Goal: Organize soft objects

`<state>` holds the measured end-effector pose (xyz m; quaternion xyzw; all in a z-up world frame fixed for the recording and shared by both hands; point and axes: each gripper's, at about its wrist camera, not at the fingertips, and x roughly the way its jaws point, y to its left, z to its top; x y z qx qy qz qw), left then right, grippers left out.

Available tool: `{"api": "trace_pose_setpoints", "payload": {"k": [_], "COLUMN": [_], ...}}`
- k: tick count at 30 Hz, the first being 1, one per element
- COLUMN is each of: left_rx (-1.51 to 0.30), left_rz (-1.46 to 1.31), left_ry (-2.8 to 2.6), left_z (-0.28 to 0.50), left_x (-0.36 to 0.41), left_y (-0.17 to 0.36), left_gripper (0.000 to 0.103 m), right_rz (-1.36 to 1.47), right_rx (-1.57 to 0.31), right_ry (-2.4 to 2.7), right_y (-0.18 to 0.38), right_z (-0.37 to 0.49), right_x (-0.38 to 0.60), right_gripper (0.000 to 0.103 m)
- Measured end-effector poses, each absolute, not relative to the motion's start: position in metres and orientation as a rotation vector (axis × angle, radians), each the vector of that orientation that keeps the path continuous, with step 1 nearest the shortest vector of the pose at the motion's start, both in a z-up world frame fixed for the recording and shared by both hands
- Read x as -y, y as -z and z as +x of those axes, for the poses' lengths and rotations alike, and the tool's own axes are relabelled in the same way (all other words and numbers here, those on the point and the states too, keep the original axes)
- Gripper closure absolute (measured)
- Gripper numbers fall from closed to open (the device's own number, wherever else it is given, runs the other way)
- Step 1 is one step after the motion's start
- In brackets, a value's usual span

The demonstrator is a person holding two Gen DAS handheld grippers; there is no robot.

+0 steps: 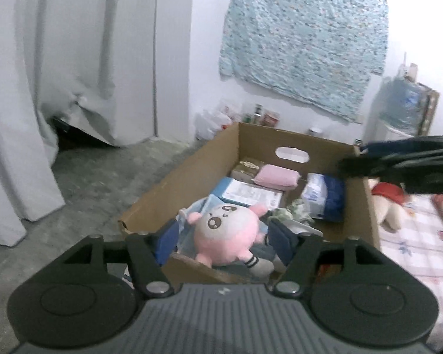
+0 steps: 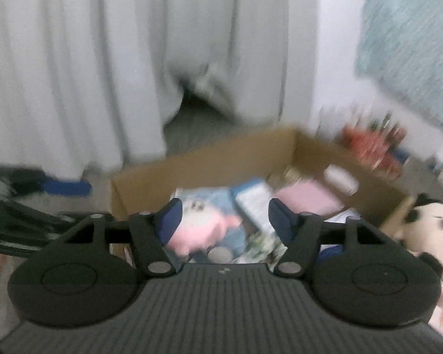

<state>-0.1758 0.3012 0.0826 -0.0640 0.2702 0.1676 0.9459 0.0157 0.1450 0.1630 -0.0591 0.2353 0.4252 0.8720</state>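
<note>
A pink and grey round plush lies in an open cardboard box on top of packets. My left gripper is open, its fingers on either side of the plush and just above it, not closed on it. A pink soft pack and a blue and white packet also lie in the box. In the blurred right wrist view my right gripper is open and empty above the same box, with the plush below it. My right gripper also shows in the left wrist view.
A red and cream plush lies on a checked bedsheet right of the box. A black and white plush lies at the right. White curtains, a concrete floor and bottles by the wall stand behind.
</note>
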Motion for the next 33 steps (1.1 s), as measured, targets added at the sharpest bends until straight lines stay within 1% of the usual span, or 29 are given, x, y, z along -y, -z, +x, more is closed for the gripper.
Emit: {"api": "trace_pose_setpoints", "payload": {"k": [2,5,7,8,12,16,19,20,25,27,28,33], "left_rx": [-0.530,-0.486,-0.450,-0.426,-0.419,-0.467,-0.451,-0.454,-0.472,-0.454,-0.446,-0.475], "left_rz": [-0.117,-0.162,-0.156,-0.128,-0.044,0.012,0.023,0.023,-0.024,-0.036,-0.038,-0.046], "left_ry": [-0.379,-0.405,-0.420,-0.437,-0.494,-0.545,-0.587,-0.598,-0.605,-0.613,-0.615,-0.607], "left_z": [-0.172,-0.173,-0.174,-0.172,-0.159,-0.152,-0.155,-0.155,-0.153,-0.157,-0.157,-0.153], "left_x": [-0.290,-0.271,-0.255,-0.244,-0.220,-0.212,-0.213,-0.214,-0.224,-0.226,-0.226,-0.228], "left_y": [-0.077,-0.068,-0.062,-0.059,-0.049,-0.045,-0.044,-0.043,-0.041,-0.041,-0.041,-0.041], "left_gripper": [0.027,0.026,0.021,0.018,0.017,0.017,0.011,0.011,0.011,0.008,0.004,0.004], "right_rz": [-0.066,0.017,0.041,0.035,-0.065,-0.070,-0.028,-0.013,-0.036,-0.048,-0.050,-0.015], "right_rx": [-0.397,-0.294,-0.264,-0.253,-0.221,-0.239,-0.245,-0.246,-0.236,-0.232,-0.238,-0.247], "right_ry": [-0.855,-0.821,-0.828,-0.839,-0.827,-0.826,-0.803,-0.794,-0.791,-0.788,-0.796,-0.813], "right_y": [-0.162,-0.154,-0.143,-0.136,-0.110,-0.095,-0.090,-0.087,-0.080,-0.079,-0.079,-0.080], "right_z": [-0.002,-0.026,-0.036,-0.038,-0.035,-0.016,0.000,0.004,0.000,0.000,0.001,0.003], "right_x": [-0.117,-0.079,-0.058,-0.051,-0.039,-0.028,-0.032,-0.032,-0.046,-0.053,-0.053,-0.052], "right_gripper": [0.036,0.034,0.033,0.032,0.030,0.030,0.030,0.030,0.030,0.029,0.029,0.028]}}
